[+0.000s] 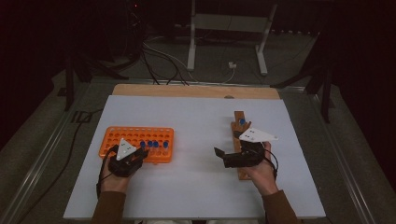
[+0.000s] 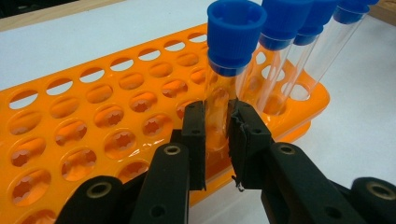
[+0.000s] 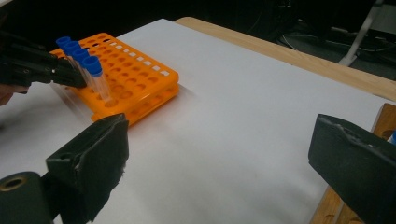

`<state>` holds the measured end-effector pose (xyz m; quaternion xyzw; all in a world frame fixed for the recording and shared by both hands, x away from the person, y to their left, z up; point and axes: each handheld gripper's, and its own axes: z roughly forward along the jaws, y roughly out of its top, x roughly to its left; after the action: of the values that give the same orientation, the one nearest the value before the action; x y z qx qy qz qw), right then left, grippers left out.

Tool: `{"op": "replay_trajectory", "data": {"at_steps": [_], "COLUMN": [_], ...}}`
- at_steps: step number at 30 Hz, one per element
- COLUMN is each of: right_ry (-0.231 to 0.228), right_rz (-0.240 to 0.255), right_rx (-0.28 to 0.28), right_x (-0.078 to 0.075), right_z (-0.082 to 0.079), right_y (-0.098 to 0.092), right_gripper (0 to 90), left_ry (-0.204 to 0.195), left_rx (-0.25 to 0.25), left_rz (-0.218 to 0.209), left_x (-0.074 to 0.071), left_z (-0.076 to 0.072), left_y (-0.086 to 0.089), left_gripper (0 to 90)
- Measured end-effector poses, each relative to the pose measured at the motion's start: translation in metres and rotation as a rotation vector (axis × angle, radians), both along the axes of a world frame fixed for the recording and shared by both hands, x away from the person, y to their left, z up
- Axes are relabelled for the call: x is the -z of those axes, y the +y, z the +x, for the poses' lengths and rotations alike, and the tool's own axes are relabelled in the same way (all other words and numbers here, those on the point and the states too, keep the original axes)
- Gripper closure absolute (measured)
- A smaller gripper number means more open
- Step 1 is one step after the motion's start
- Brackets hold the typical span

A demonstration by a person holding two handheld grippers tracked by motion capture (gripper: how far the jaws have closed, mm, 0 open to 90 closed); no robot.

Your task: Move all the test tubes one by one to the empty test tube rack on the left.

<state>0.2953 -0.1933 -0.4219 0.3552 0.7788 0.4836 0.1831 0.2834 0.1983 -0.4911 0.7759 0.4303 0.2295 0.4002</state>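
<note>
Left gripper (image 2: 217, 135) clamped on tube (image 2: 224, 88), glass between pads, long axis near upright, foot in rack (image 2: 70, 121) hole at near edge; four blue-capped tubes in rack; one rack. Right gripper (image 3: 219, 163) jaws wide apart, nothing between, beside wooden holder (image 1: 241, 135), well apart from rack

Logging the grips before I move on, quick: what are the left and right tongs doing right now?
Left tongs: shut on a blue-capped tube standing in the orange rack.
Right tongs: open, holding nothing.
</note>
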Motion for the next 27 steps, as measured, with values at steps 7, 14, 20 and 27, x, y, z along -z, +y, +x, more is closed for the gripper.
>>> {"op": "replay_trajectory", "data": {"at_steps": [7,14,20,27], "right_ry": [0.001,0.004,0.002,0.019], "right_rz": [-0.003,-0.004,-0.002,-0.002], "right_rx": [-0.001,-0.003,0.008,0.034], "right_x": [-0.001,-0.003,-0.005,-0.001], "right_z": [0.000,0.003,0.006,0.014], "right_y": [0.000,0.000,-0.002,-0.006], "right_gripper": [5.0,5.0,5.0,5.0], "left_ry": [-0.002,-0.008,-0.024,-0.041], "left_rx": [-0.007,-0.019,-0.029,-0.027], "left_rz": [0.002,-0.025,-0.091,-0.177], "left_x": [0.000,-0.003,-0.008,-0.013], "left_z": [0.000,-0.003,-0.005,-0.008], "left_y": [-0.001,0.002,0.009,0.014], "left_gripper": [77.5,66.5,58.8,38.5]}}
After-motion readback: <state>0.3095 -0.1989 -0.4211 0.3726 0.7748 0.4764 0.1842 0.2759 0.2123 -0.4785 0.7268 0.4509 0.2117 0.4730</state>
